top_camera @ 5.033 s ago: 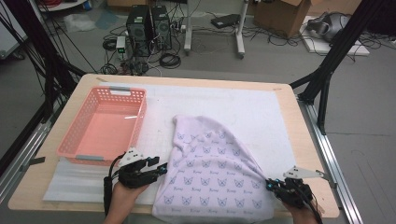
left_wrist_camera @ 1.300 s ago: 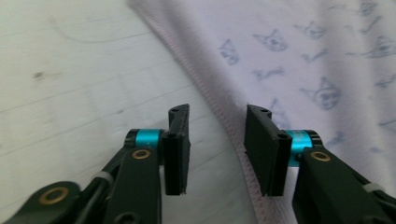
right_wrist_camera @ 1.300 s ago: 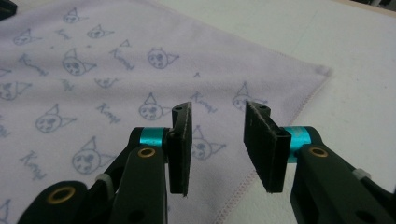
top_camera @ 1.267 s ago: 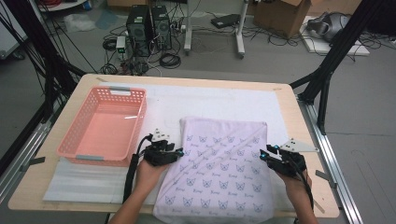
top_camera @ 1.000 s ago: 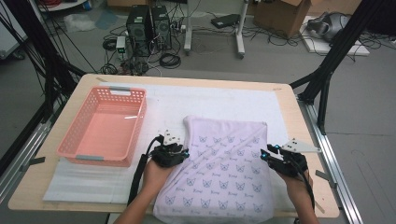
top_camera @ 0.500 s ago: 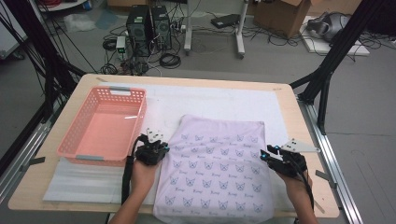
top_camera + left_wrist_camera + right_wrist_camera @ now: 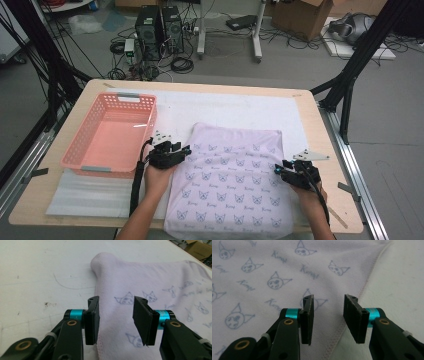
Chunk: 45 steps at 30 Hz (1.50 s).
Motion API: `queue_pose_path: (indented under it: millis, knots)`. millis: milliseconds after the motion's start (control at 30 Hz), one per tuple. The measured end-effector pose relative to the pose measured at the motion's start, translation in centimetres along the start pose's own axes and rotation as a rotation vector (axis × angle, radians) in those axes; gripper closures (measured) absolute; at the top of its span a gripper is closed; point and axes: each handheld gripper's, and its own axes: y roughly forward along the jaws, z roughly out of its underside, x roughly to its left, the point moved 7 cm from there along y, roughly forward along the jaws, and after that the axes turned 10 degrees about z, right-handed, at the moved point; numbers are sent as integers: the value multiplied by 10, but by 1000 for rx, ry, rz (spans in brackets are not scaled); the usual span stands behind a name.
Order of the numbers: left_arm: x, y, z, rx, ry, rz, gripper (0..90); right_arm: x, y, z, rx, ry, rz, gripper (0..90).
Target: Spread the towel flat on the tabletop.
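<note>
Jaws of the left gripper point(image 7: 116, 322) have just been opening; both sets stand half-open, gripping nothing. Pale lilac cat-print towel point(image 7: 235, 175) lies flat at the tabletop's 5 o'clock. Right gripper point(image 7: 328, 320) straddles its hem: pinch both edges evenly, fold squarely.

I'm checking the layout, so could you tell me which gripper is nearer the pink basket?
Left. The left gripper sits just beside the pink basket; the right gripper is across the towel.
</note>
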Motion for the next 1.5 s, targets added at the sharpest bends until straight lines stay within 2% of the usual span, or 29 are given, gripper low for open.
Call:
queue_pose_path:
  millis: [100,200,233,333,400,467,567,667,733,800,867,900,1000,1067,1100,1133,1267,1333,1433,1500]
  knots:
    - [0,7,-9,-12,14,1,567,2,-1,-1,-10,-11,-15,596]
    - [0,15,-22,-22,46,6,569,2,-5,-2,-17,-16,-26,594]
    - [0,18,-26,-23,63,16,569,1,-6,-2,-20,-17,-28,593]
    - [-3,26,-37,-27,155,63,609,1,-8,-2,-27,-19,-37,591]
    - [-2,28,-42,-79,190,69,638,2,-9,-2,-24,-21,-45,591]
    - [6,31,-41,-50,175,55,643,3,-9,-2,-27,-24,-50,591]
    - [20,34,-41,-12,178,0,690,5,-10,-3,-32,-27,-57,590]
    - [32,36,-39,30,135,-52,744,8,-10,-5,-34,-36,-68,590]
    - [37,40,-36,48,118,-72,758,10,-10,-6,-41,-49,-73,590]
    - [38,45,-30,92,110,-66,754,12,-11,-6,-38,-52,-76,590]
    - [32,47,-29,109,157,-55,747,13,-11,-7,-46,-53,-78,590]
    - [30,48,-29,111,158,-41,734,13,-12,-7,-45,-52,-79,589]
    - [25,50,-28,112,153,-17,623,13,-12,-7,-45,-50,-80,589]
    - [20,52,-27,110,142,16,563,13,-12,-7,-45,-50,-82,589]
    - [18,53,-26,124,158,15,543,13,-12,-8,-46,-54,-84,589]
    - [15,54,-25,138,192,0,543,13,-12,-8,-46,-53,-84,589]
    - [1,59,-23,148,252,19,603,13,-12,-8,-46,-51,-83,589]
    - [-3,60,-23,153,276,35,680,13,-12,-8,-46,-52,-85,589]
    - [-7,61,-21,166,294,57,819,13,-13,-8,-48,-48,-82,589]
    - [-5,60,-22,152,258,45,850,12,-13,-8,-48,-47,-82,589]
